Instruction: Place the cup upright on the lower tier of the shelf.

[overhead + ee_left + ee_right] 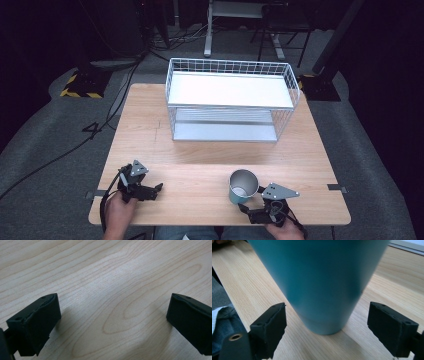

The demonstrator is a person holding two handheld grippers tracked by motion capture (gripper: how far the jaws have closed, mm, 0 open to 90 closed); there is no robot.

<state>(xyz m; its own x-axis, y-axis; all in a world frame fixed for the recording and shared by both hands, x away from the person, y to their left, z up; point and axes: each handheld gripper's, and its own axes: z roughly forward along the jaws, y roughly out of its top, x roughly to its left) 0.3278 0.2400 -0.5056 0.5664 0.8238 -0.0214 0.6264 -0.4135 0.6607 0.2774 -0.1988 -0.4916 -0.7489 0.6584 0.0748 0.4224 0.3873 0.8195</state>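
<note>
Your right gripper [327, 322] has its jaws spread around the blue cup [319, 282] without touching it, and your left gripper [113, 320] is spread wide over the table [105, 270].

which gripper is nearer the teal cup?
Right. The right gripper sits just beside the teal cup, its open jaws flanking the cup's base without touching. The left gripper rests across the table, open over bare wood.

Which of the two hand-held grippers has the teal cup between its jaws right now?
The right hand-held gripper: the teal cup stands between its jaws, pads not yet touching. The left hand-held gripper has bare table between its jaws.
</note>
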